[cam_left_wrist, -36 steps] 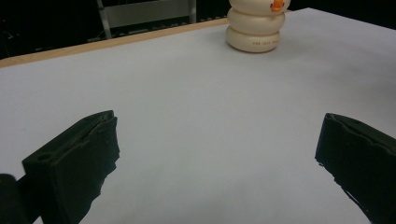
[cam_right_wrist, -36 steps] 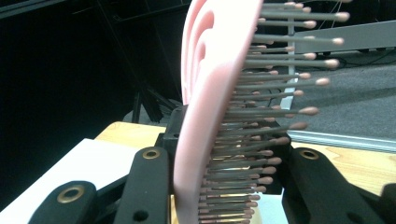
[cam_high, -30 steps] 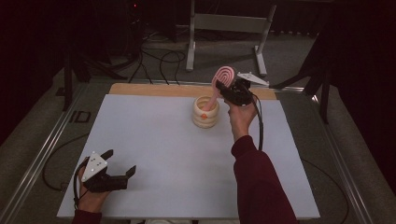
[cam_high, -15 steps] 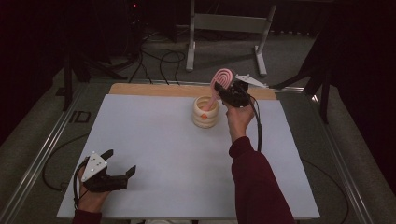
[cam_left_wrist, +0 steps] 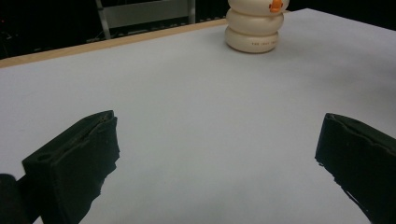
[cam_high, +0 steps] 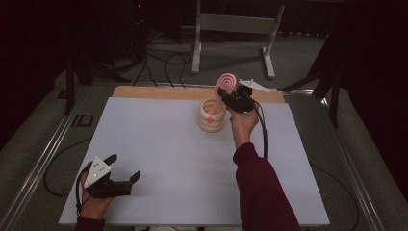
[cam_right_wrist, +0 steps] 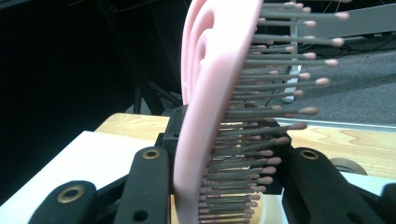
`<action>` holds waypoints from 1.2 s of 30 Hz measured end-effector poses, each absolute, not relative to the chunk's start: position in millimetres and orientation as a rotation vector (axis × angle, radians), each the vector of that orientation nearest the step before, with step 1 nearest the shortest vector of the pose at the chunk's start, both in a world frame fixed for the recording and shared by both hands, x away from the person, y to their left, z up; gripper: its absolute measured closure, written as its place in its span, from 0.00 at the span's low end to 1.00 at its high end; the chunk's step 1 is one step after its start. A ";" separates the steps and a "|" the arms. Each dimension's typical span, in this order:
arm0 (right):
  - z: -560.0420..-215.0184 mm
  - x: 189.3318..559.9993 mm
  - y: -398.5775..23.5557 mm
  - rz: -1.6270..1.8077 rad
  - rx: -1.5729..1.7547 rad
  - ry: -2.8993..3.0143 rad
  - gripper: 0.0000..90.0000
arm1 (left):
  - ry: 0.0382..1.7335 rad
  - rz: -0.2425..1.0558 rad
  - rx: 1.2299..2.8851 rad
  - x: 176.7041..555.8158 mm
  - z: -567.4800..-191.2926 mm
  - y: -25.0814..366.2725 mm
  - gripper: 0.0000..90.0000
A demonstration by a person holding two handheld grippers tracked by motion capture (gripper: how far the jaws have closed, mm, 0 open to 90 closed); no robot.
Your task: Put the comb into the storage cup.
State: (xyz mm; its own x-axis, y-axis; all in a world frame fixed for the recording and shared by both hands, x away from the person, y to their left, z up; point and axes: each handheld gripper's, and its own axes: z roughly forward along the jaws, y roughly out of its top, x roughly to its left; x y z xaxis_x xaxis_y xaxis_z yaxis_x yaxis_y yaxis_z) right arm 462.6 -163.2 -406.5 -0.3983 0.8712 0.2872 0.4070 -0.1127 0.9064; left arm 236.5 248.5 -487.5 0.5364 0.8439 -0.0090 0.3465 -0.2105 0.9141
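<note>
Right gripper point(cam_high: 230, 96) clamped on brush point(cam_high: 226, 83), handle in cup point(cam_high: 212, 115); barely moved since earlier. Left gripper point(cam_high: 120, 168) open, idle.

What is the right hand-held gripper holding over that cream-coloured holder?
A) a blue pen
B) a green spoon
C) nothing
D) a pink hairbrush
D: the right hand-held gripper is shut on a pink hairbrush, bristles showing, with its handle reaching down into the holder.
</note>
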 end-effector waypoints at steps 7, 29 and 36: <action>-410.2 462.6 -159.0 1.507 1.403 1.763 0.71 | 0.991 0.633 1.787 236.4 -487.4 248.8 0.00; -421.5 464.3 -151.8 1.490 1.431 1.764 0.71 | 0.989 0.636 1.783 236.2 -486.7 249.2 0.00; -425.4 464.2 -150.0 1.487 1.433 1.773 0.71 | 0.990 0.636 1.781 236.1 -486.6 249.7 0.00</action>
State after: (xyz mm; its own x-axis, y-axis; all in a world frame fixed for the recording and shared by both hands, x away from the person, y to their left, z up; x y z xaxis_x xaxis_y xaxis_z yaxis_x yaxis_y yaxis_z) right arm 464.2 -150.0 -425.4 -0.3827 0.8790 0.2843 0.4330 -0.1012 0.8957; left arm 236.1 249.7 -486.6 0.5335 0.8457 -0.0106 0.3418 -0.2041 0.9174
